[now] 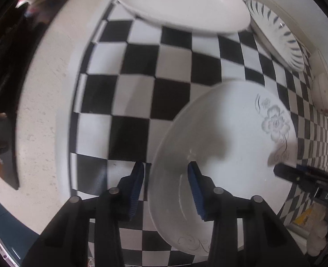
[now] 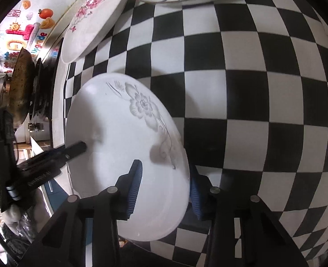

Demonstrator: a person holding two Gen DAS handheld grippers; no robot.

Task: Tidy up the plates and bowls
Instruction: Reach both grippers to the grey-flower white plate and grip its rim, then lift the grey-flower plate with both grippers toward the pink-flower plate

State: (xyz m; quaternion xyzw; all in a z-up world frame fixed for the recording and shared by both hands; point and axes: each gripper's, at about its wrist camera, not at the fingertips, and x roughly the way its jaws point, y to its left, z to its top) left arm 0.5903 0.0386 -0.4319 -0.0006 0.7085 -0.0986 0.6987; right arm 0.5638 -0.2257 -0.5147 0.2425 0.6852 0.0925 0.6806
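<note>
Checkered cloth [image 1: 141,84] over a pale counter [image 1: 41,115], black and white squares, covering most of both views.

Three plates on the cloth. Grey-flower plate [image 1: 226,138] nearest, white, flower print toward one side of its face, scroll print at the near rim. Pink-flower plate [image 1: 179,6] farther back, well apart from the first. Blue-striped plate [image 1: 277,37] beside the pink one, rims close or overlapping; cannot tell which.

Left gripper [image 1: 165,188] at the grey-flower plate's left rim, pointing down. Rim between the blue pads: outer pad [image 1: 137,187] over the cloth, inner pad [image 1: 195,191] over the plate's face. Jaws narrowed about the rim; gap visible on the outer side, full contact not clear.

Right gripper [image 2: 164,190] at the opposite rim of the same plate. One pad [image 2: 135,187] above the face, other pad [image 2: 195,193] outside and under the rim, partly hidden. Jaws narrowed likewise; pad contact with the rim not clear.

Each gripper's fingertip in the other's view, resting over the plate's face.

Dark pans [image 2: 21,82] stacked at the counter's far left. Coloured stickers [image 2: 28,29] on the wall behind.
</note>
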